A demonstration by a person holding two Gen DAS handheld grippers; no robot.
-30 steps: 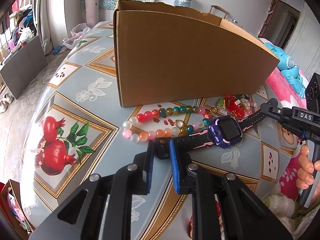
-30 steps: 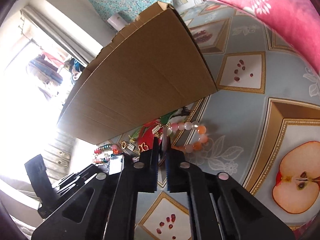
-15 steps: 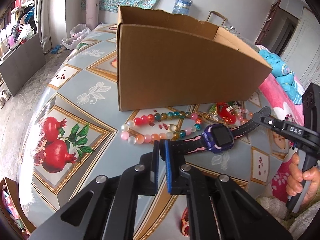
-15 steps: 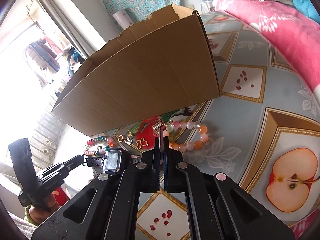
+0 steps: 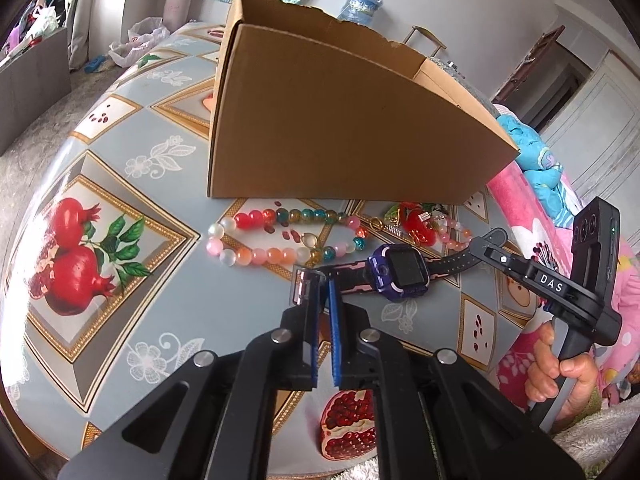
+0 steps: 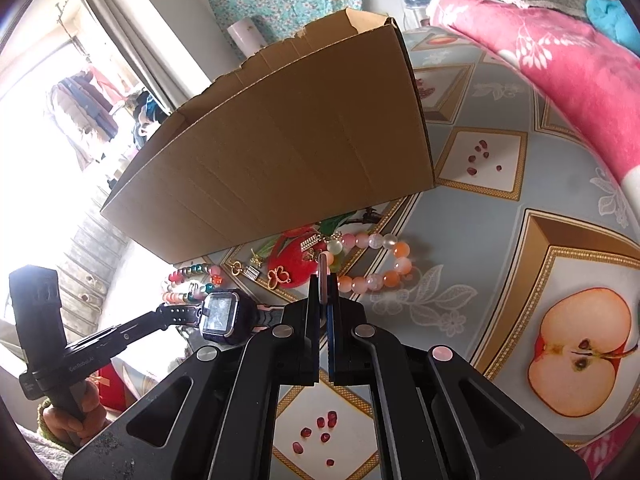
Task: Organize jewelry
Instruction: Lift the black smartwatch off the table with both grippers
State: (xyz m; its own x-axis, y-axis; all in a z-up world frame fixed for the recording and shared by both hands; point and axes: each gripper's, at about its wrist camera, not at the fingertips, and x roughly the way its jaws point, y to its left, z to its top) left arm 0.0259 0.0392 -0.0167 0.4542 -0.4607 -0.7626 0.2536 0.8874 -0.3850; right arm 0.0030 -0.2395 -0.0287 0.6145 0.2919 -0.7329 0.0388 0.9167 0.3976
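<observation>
One watch (image 5: 401, 273), both strap ends gripped; two bead bracelets (image 5: 280, 236); one box (image 5: 344, 120).

The table (image 5: 120, 264) is covered with a fruit-printed cloth. A cardboard box (image 5: 340, 120) is set at 12 o'clock. A bead necklace (image 5: 280, 240) is laid before it; gold charms (image 6: 276, 274) and a pink bead bracelet (image 6: 380, 264) are found at 2 o'clock.
</observation>
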